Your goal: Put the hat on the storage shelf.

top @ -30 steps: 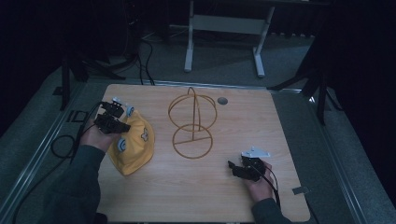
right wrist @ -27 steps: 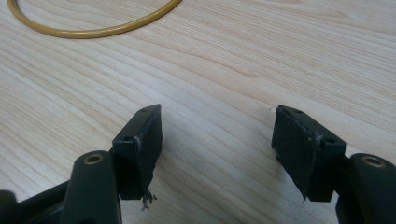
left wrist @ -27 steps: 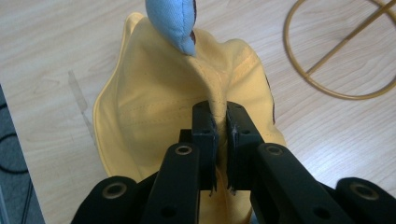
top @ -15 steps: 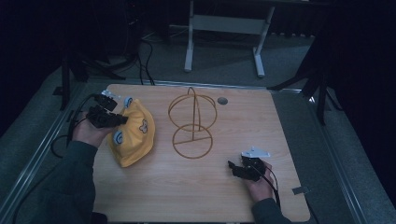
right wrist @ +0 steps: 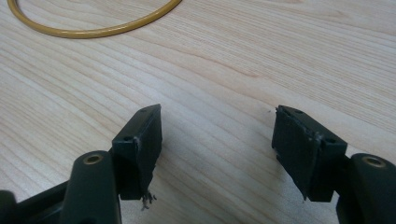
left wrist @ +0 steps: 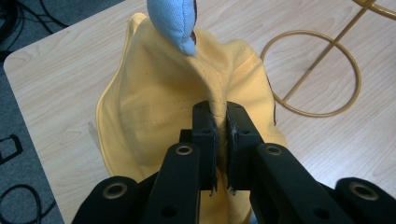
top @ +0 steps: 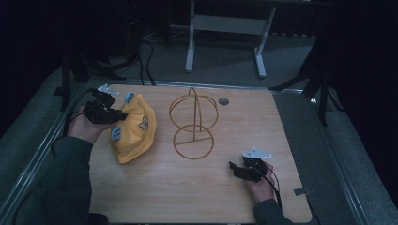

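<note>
Presently my left tongs [left wrist: 219, 140] are clamped on a fold of the yellow cap [left wrist: 159, 107]; the pinch takes the cloth near the crown seam, which gathers it into a ridge running away from the tips; I judge this hold is chosen so the cap hangs as one piece when lifted rather than spreading flat. One blue ear [left wrist: 175, 23] of the cap stands just beyond the tips, at the far end of that ridge; the rest of the cloth drapes below and to either side of the tongs, its lower edge apparently resting on the wooden table [top: 155, 192]. Beyond the left tongs and off to their right stands the wire stand [top: 193, 123], well apart from the cap; I take it as the likely destination, since its rounded top would fill the crown. My right tongs [right wrist: 219, 154] rest low over bare table with the jaws wide and nothing between them; part of the stand's base ring [right wrist: 93, 28] lies ahead of them; I judge they wait there to steady the stand.
</note>
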Demonstrator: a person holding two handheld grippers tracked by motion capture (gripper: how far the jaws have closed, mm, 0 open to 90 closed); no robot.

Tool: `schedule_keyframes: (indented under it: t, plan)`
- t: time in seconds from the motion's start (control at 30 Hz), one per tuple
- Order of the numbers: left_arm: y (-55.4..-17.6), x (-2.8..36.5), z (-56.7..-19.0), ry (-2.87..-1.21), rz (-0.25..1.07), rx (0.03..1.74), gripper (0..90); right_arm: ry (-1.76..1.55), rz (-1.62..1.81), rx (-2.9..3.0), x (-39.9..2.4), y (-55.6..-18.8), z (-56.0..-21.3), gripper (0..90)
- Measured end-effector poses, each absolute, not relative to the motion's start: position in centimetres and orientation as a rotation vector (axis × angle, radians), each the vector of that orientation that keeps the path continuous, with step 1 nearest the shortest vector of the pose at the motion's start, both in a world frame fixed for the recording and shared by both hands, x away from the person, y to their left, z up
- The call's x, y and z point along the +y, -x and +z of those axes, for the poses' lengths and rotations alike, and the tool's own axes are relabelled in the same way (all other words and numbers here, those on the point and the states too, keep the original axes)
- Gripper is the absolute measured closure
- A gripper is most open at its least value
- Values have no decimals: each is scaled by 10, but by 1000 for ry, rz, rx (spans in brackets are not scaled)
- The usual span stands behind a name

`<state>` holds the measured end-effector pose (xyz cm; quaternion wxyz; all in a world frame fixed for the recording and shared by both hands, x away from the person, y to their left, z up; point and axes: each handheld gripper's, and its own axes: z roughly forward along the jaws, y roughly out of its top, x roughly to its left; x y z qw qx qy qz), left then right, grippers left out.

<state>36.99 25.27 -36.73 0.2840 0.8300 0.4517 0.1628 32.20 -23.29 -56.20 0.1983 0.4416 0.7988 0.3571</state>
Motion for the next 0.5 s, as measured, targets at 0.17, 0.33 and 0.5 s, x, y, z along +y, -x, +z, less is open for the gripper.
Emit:
schedule_keyframes:
  t: [0.17, 0.33, 0.5]
  plan:
    - [-370, 255, -362, -2238, 417, 1177, 845, -1236, 999, 2235, -233, -322, -562, 331]
    - [-370, 256, -358, -2252, 415, 1155, 846, -1236, 999, 2235, -233, -322, -562, 331]
    - [-369, 258, -352, -2235, 392, 1105, 846, -1237, 999, 2235, -233, -322, -562, 330]
